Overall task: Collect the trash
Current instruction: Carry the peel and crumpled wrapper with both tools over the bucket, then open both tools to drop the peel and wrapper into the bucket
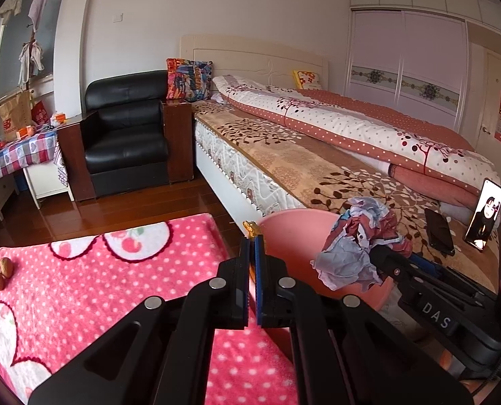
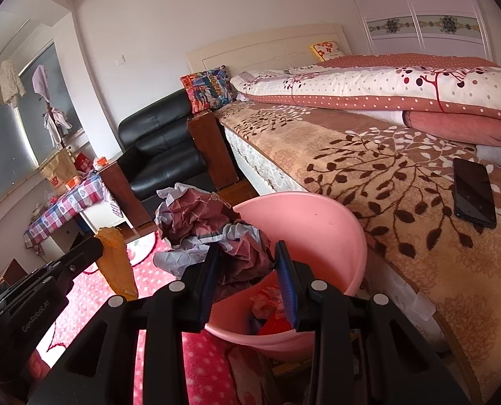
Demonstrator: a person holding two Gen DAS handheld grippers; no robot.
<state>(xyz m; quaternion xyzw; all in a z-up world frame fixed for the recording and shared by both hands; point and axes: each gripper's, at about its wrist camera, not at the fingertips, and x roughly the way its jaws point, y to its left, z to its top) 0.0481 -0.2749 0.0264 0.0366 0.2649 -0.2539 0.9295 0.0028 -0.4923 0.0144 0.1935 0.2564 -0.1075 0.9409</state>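
Holding crumpled paper (image 2: 213, 233) in my right hand-held gripper (image 2: 247, 270), fingers clamped on the wad, hanging over the near rim of the pink bin (image 2: 318, 222) beside the bed (image 2: 368, 175). Left hand-held gripper (image 1: 253, 236) is pinched together on a small orange scrap (image 1: 250, 227), just short of the bin's rim. Some red wrappers (image 2: 267, 307) already lie in the bin's bottom. Two walnuts (image 1: 2, 273) sit on the pink blanket (image 1: 81, 287), well apart from the bin; can't tell if they count as trash.

Risks as I see them:
- wad is bulky and sits over the rim, so letting go here may drop it outside
- paper could snag on the pads
- both grippers crowd one opening; collision likely
- phone (image 2: 473, 192) on the bed is near
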